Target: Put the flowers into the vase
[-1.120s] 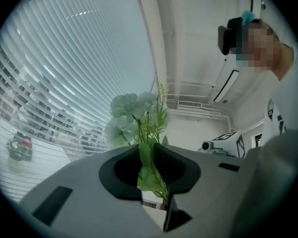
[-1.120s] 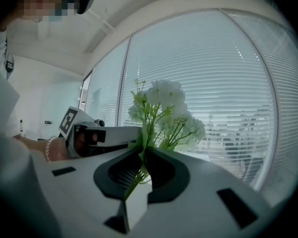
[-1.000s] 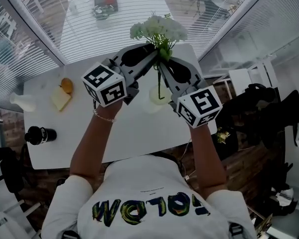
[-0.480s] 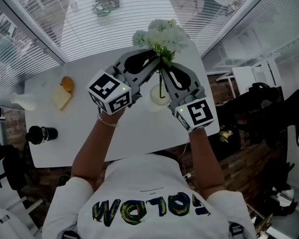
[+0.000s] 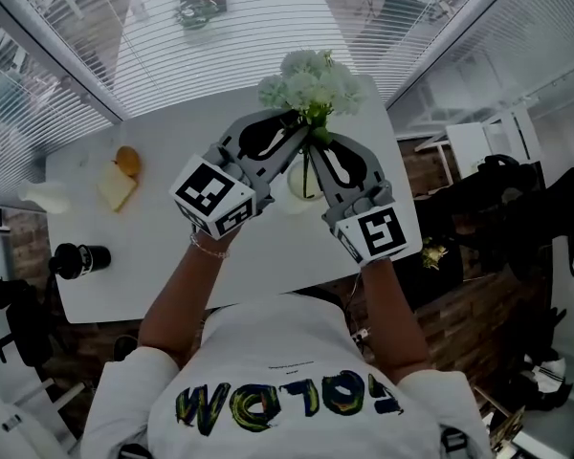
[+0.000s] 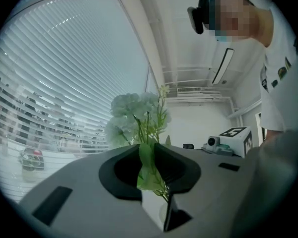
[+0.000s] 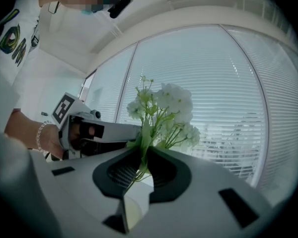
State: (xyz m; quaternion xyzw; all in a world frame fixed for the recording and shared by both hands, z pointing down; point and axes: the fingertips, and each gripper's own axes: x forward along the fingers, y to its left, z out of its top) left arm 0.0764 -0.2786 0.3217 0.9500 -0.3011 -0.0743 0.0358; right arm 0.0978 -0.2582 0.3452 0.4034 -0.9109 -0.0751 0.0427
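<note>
Standing on the white worktop (image 5: 268,251) below the left tongs (image 5: 300,125) and right tongs (image 5: 317,137), the smooth round vase (image 5: 298,185) could be tipped by stems lowered off-centre. The flowers (image 5: 311,82), soft pale heads on thin green stems, were pinched in both; the right jaws had just been opening around them, so slipping was judged possible.

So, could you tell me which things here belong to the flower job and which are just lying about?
Belong to the job: white flowers; white vase.
Just lying about: orange round thing; pale yellow slab; black bottle.
</note>
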